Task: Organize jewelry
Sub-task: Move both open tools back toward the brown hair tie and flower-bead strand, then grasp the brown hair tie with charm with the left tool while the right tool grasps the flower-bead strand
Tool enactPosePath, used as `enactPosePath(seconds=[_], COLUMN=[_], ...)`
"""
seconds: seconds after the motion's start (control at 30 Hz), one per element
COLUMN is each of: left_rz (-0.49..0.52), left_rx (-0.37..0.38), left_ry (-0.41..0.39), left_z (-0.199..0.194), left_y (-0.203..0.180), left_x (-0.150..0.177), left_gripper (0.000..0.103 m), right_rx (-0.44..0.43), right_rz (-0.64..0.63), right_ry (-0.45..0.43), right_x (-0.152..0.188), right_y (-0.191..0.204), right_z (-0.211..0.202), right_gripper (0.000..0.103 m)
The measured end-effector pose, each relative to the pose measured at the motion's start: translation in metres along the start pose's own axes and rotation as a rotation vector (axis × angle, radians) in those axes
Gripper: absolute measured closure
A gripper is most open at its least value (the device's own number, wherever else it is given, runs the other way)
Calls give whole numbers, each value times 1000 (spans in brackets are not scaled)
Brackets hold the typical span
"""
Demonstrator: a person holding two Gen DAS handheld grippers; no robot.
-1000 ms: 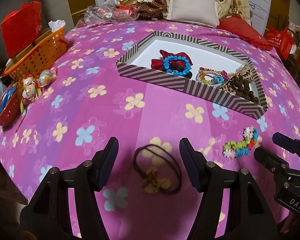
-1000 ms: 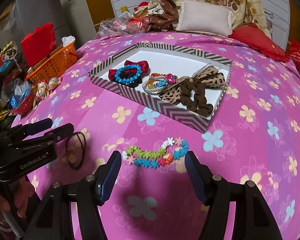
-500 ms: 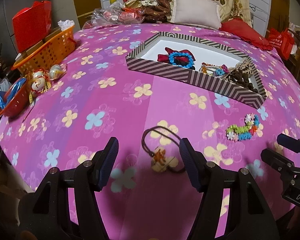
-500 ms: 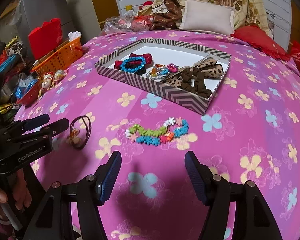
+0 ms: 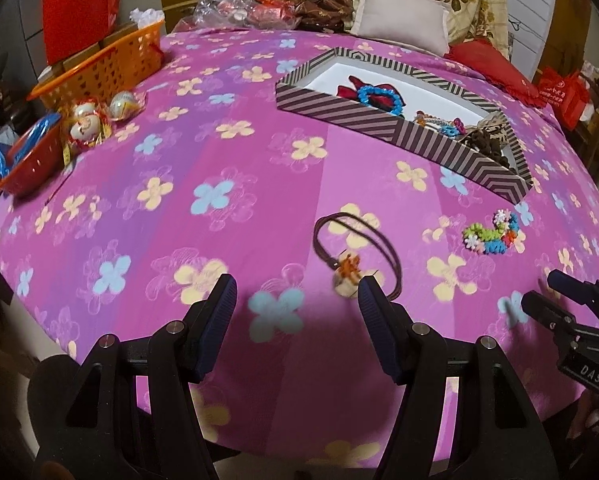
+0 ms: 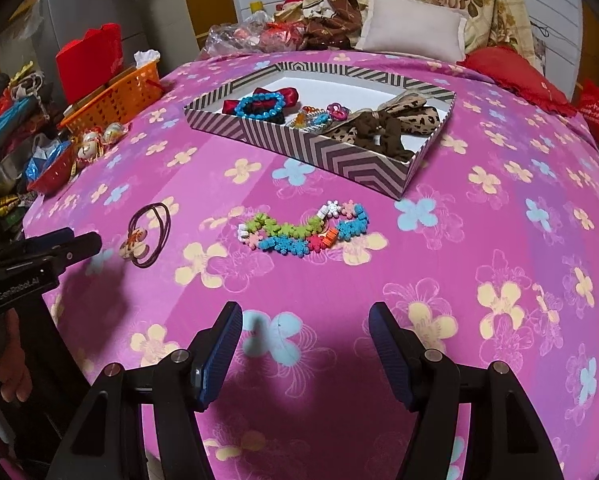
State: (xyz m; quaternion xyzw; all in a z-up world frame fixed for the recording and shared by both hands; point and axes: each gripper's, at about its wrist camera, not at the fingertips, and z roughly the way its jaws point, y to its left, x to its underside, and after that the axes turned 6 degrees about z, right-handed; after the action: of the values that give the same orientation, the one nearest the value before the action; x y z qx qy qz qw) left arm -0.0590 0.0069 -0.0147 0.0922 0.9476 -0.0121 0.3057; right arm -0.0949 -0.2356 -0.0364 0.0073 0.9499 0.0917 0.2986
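A brown hair tie [image 5: 355, 252] with a small charm lies on the pink flowered cloth, just ahead of my left gripper [image 5: 295, 300]; its charm sits beside the right fingertip. That gripper stands open and empty. A colourful flower-bead bracelet [image 6: 303, 232] lies ahead of my right gripper [image 6: 305, 332], which is also open with nothing between its fingers. Farther back stands the striped box [image 6: 331, 156], holding a blue bead bracelet [image 6: 259, 106], a red bow, small bangles and leopard-print scrunchies [image 6: 383, 128]. The hair tie [image 6: 149, 236] shows beside the left gripper [image 6: 67, 244] in the right wrist view.
An orange basket [image 5: 103, 68], a red bowl [image 5: 27, 160] and round wrapped ornaments [image 5: 87, 124] crowd the table's left edge. Pillows [image 5: 399, 24] and bags of clutter line the back. A red bag [image 5: 559, 92] stands at the right.
Both grippers have drawn back toward the near edge. The hair tie, once between the left fingers, now lies ahead and to the right; the bracelet lies farther ahead of the right gripper.
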Motion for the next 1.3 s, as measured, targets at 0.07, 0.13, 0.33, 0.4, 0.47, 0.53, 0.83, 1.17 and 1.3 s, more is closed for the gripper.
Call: enactPosePath(seconds=[0.07, 0.13, 0.33, 0.4, 0.47, 0.53, 0.83, 1.17, 1.3], left_rz=[-6, -17, -12, -17, -24, -31, -1, 41, 83], left_rx=[5, 17, 61, 66, 81, 95, 131, 82, 46], left_ry=[4, 15, 45, 51, 61, 70, 84, 85, 81], left_z=[1, 5, 15, 18, 22, 26, 34, 40, 41], left_y=[3, 6, 3, 2, 1, -1, -11, -21, -29], left_x=[1, 1, -1, -2, -4, -6, -7, -12, -10], left_gripper=[40, 40, 40, 40, 40, 40, 40, 40, 40], right_rx=[-2, -1, -1, -1, 0, 5, -4, -15, -11], right_rz=[2, 2, 11, 17, 19, 21, 58, 63, 67], right_ry=[0, 2, 14, 18, 17, 13, 16, 13, 7], right_x=[-1, -1, -1, -2, -3, -4, -13, -22, -24], right_y=[0, 0, -2, -4, -5, -6, -16, -17, -20], right_z=[1, 2, 5, 7, 8, 9, 17, 24, 25], right_gripper=[40, 40, 40, 40, 40, 40, 39, 33, 33])
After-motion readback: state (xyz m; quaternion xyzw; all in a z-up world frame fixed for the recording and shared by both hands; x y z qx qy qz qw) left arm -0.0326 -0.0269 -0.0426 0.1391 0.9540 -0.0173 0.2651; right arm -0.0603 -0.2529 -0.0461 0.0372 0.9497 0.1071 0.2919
